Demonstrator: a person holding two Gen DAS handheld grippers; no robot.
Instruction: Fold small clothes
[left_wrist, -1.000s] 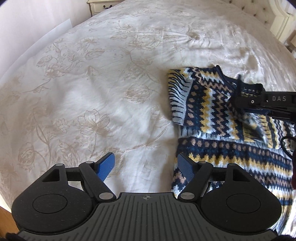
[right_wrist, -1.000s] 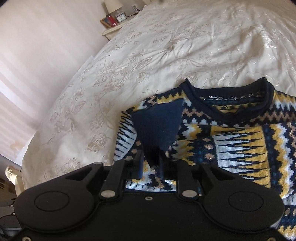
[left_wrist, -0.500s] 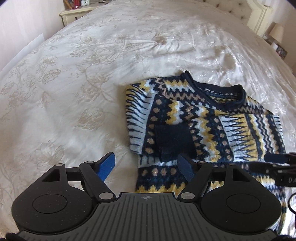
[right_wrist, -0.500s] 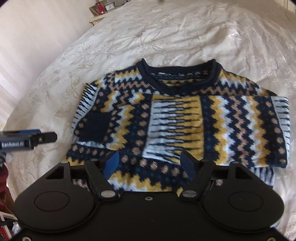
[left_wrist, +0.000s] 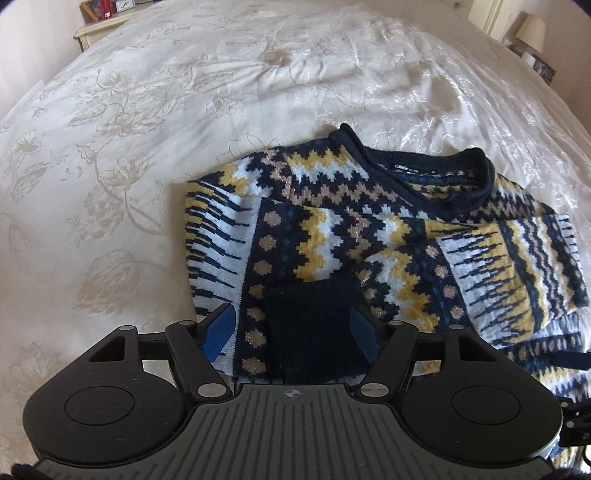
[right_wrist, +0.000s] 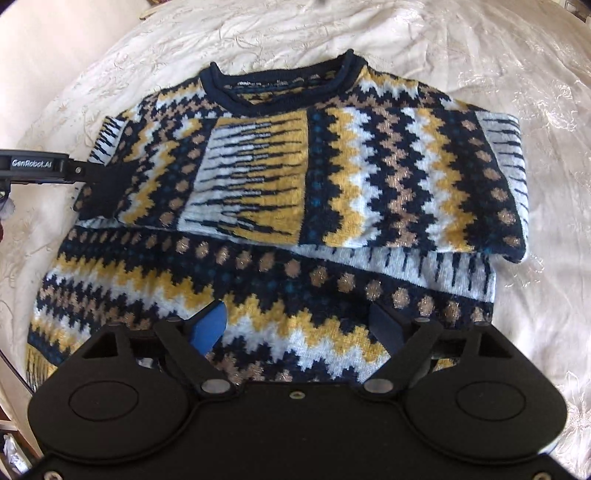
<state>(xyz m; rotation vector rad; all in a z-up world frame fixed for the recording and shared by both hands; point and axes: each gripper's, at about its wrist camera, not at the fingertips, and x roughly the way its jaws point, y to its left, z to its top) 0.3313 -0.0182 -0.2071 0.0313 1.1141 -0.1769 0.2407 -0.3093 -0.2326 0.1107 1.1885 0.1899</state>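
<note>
Currently I have the navy, yellow and white zigzag-patterned knitted sweater (right_wrist: 295, 192) lying flat on the cream floral-embroidered bedspread (left_wrist: 155, 110) of the bed, neckline away from me. Both sleeves are already folded inward across the chest, and the navy cuff (left_wrist: 314, 325) of one sleeve lies on the body of the garment.

Left hand-held gripper (left_wrist: 293, 328): jaws apart, having just been narrowing. The navy cuff and the sleeve edge sit between the blue pads (left_wrist: 218, 332), but I see no pad pressing on the knit, so I judge it not yet clamped. In the right wrist view its arm reaches in from the left edge to that same cuff.

Right hand-held gripper (right_wrist: 295, 325): jaws wide apart, having just been opening. It hovers over the lower body of the sweater near the hem (right_wrist: 122, 325); nothing is gripped between its pads.

Step in hand, as I judge it: the sleeve fold is finished and I am positioning for the lengthwise fold.

Next move calls for:
1. Both grippers taking hold of the hem, one toward each side.
2. Lifting evenly and carrying the hem up toward the neckline (right_wrist: 280, 88).
3. Keeping the folded sleeves undisturbed; the thick knit may slide or bunch if one side leads.
</note>
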